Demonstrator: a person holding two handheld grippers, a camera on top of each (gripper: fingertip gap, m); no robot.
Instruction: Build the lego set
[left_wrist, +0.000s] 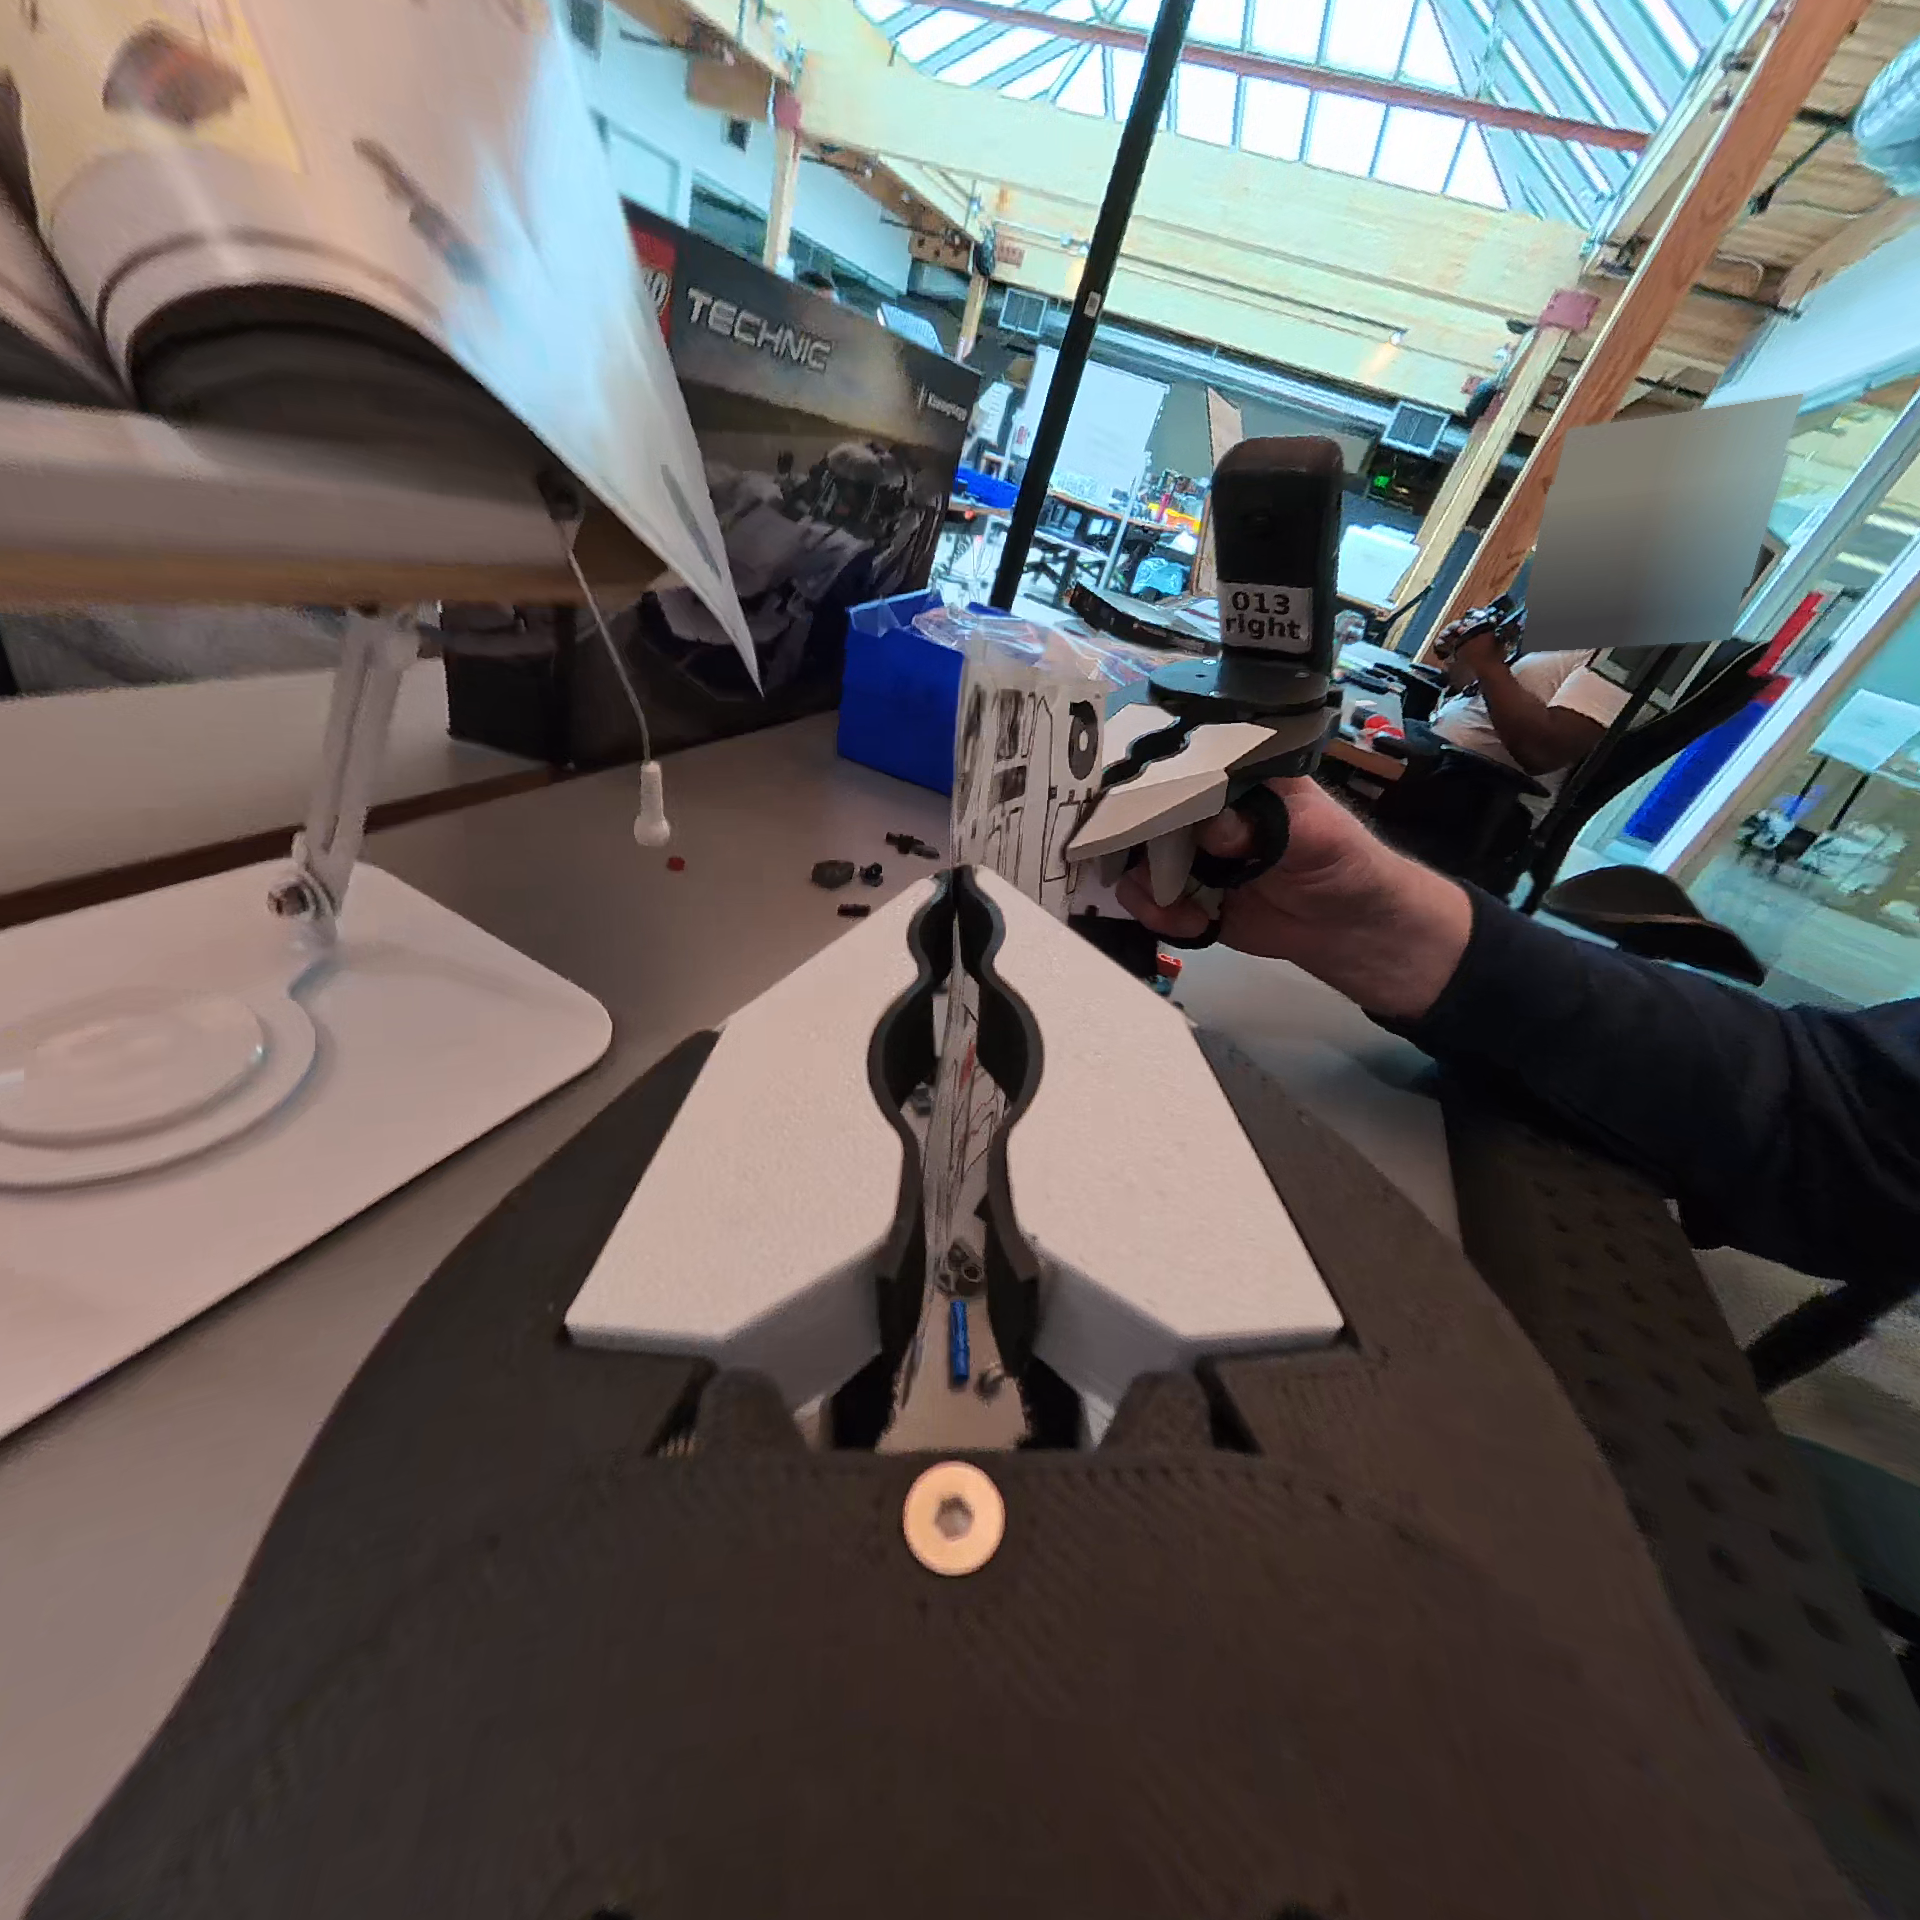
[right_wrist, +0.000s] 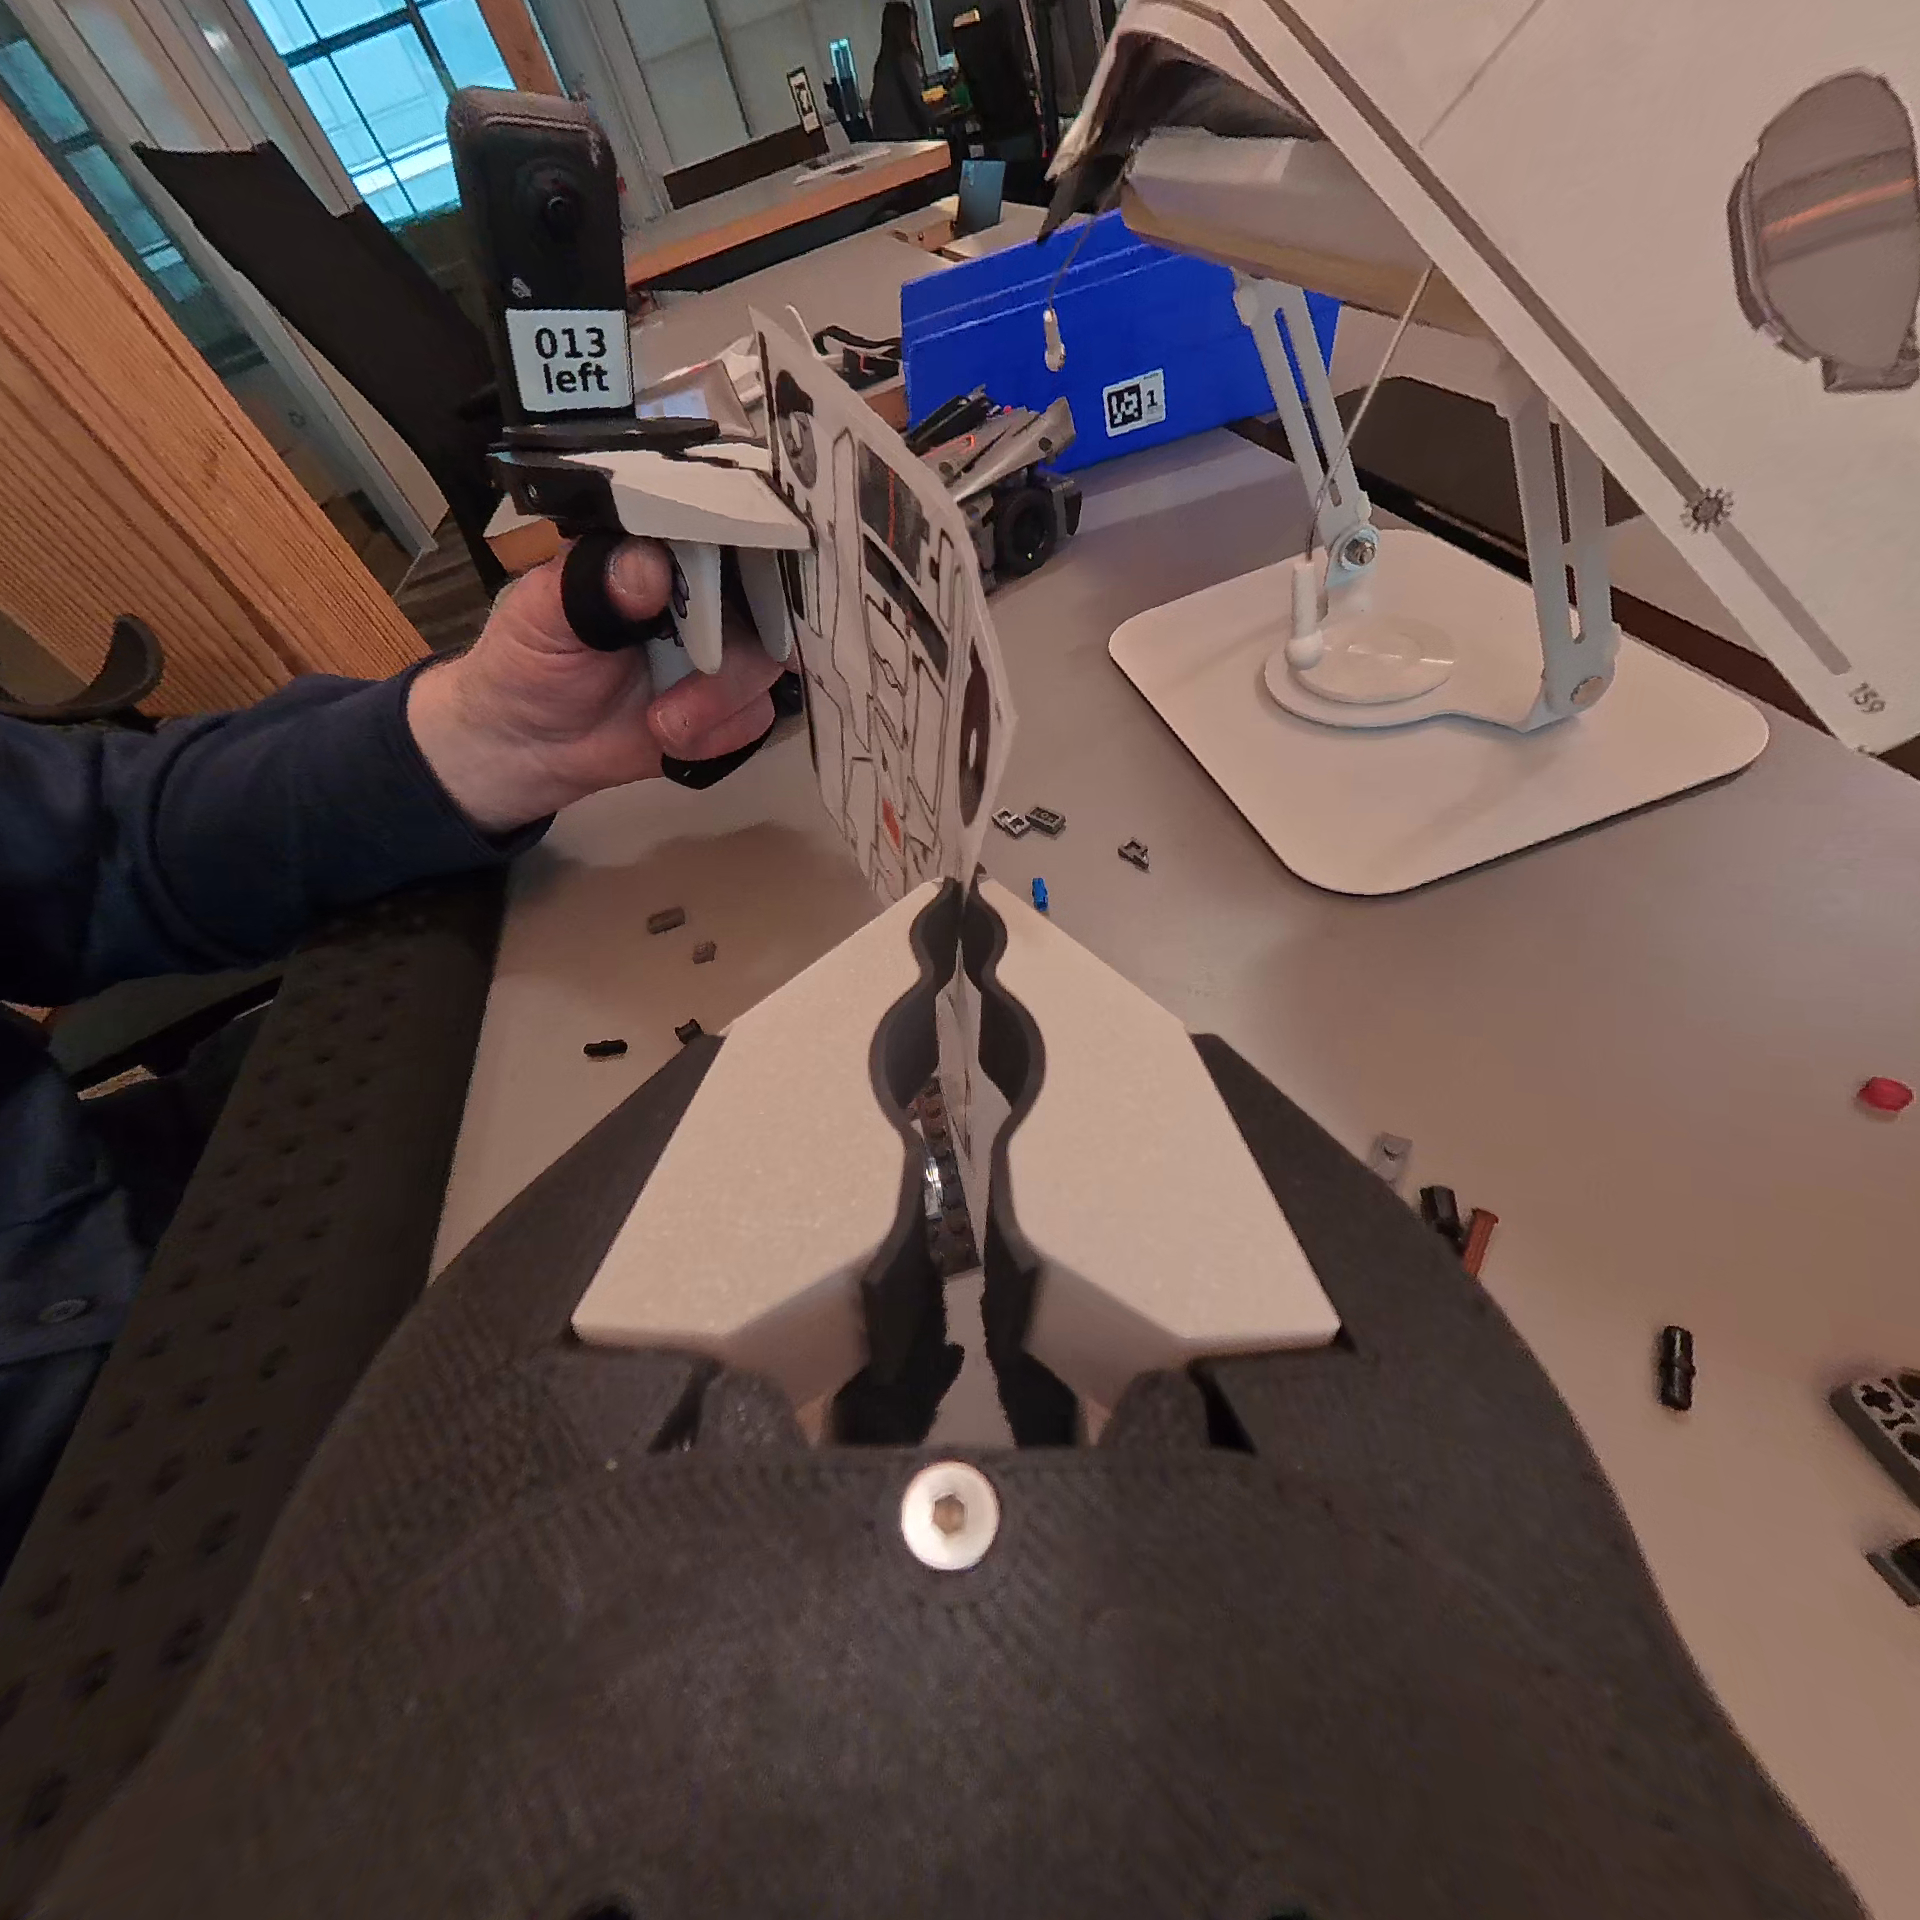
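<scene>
A white sticker sheet (left_wrist: 1013, 769) with black and red printed shapes is held upright above the table between both grippers. My left gripper (left_wrist: 954, 883) is shut on one edge of the sheet. My right gripper (right_wrist: 961, 894) is shut on the other edge of the sticker sheet (right_wrist: 894, 644). Each gripper also shows in the other's view, the right gripper (left_wrist: 1091, 810) and the left gripper (right_wrist: 800, 509), each in a person's hand. A partly built grey and black lego car (right_wrist: 997, 478) stands on the table behind the sheet.
An open instruction booklet (left_wrist: 312, 260) rests on a white stand (right_wrist: 1455, 727) on the table. A blue bin (right_wrist: 1091, 322) and the dark set box (left_wrist: 821, 499) stand behind. Small loose pieces (right_wrist: 1029, 821) lie scattered on the table, with a red one (right_wrist: 1884, 1093) at right. A seated person (left_wrist: 1507, 707) is far off.
</scene>
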